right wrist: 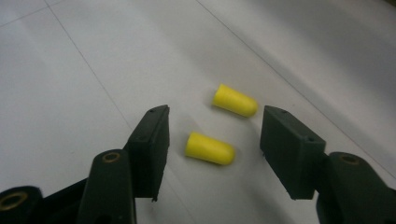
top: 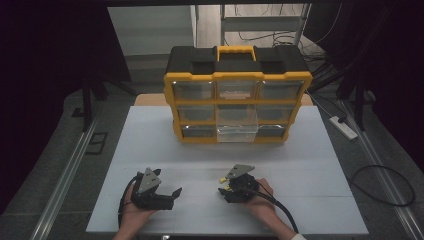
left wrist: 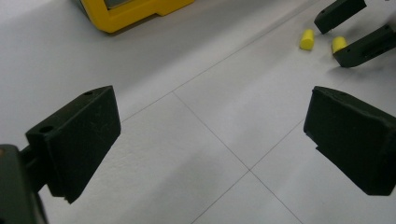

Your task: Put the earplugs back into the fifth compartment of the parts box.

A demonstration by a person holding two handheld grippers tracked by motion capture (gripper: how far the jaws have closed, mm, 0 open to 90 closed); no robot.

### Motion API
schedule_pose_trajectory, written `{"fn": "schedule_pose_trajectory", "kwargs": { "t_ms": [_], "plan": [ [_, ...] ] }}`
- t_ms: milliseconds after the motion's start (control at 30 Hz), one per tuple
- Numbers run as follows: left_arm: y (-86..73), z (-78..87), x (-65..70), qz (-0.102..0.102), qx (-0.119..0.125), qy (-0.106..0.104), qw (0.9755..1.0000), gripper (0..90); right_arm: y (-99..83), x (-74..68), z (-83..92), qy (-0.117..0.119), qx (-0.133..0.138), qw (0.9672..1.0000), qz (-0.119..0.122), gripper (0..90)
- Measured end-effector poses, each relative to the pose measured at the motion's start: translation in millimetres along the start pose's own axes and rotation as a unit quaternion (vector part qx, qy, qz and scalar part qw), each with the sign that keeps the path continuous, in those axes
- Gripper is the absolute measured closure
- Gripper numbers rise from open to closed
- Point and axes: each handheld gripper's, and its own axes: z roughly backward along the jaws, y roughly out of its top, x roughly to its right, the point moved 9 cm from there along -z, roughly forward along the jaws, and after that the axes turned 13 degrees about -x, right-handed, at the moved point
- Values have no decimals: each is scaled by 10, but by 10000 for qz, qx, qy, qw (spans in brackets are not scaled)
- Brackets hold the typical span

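Earplug (right wrist: 209, 148) lies between right gripper's (right wrist: 212, 140) spread fingers; second earplug (right wrist: 235, 100) beside; left gripper (left wrist: 210, 135) spread.

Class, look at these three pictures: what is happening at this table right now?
A person holds a gripper in each hand at a white table. The right gripper is low over two yellow foam earplugs; the nearer earplug lies between its jaws, not yet touched, and the farther earplug lies just beyond. The left gripper is open over bare table. Behind stands a yellow organizer box with one bottom drawer pulled out.
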Motion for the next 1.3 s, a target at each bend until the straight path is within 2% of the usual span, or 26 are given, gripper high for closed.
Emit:
{"fn": "schedule_pose_trajectory", "kwargs": {
  "t_ms": [167,333,367,400,433,500,600,733,933,1033,1067,1100,1267,1300],
  "plan": [
    [-2,2,-3,18,5,-5,10000,36,-4,5,19,81,-16,10000,-50,653],
    [1,2,-8,30,3,-3,10000,36,-7,-7,35,132,-16,9999,35,705],
    [-1,0,-12,34,-4,-1,10000,37,17,-12,61,160,94,9998,69,708],
    [-1,0,-12,34,-4,-1,10000,38,17,-12,61,160,94,9998,69,708],
    [-2,0,-15,33,-8,0,10000,38,51,-7,119,164,263,9995,85,708],
    [-1,-1,-18,38,-10,-1,10000,37,70,2,153,157,355,9992,70,708],
    [0,-2,-20,35,-9,0,10000,37,123,24,273,198,655,9976,41,708],
    [1,-6,-13,41,-5,-14,10000,38,183,81,456,165,1103,9938,-39,709],
    [-1,-15,-10,27,-25,-15,10000,38,241,132,736,314,1698,9849,-155,710],
    [1,-16,-12,36,-20,-13,10000,38,266,131,867,353,1862,9818,-114,709],
    [3,-17,-10,39,-15,-9,10000,38,287,127,949,344,1963,9799,-79,707],
    [3,-17,-10,39,-15,-9,10000,38,287,127,949,344,1963,9799,-79,707],
    [3,-17,-12,34,-15,0,10000,38,360,142,1173,327,2230,9743,-40,707],
    [3,-18,-13,35,-16,-2,10000,38,360,142,1173,327,2230,9743,-40,707]
  ]
}}
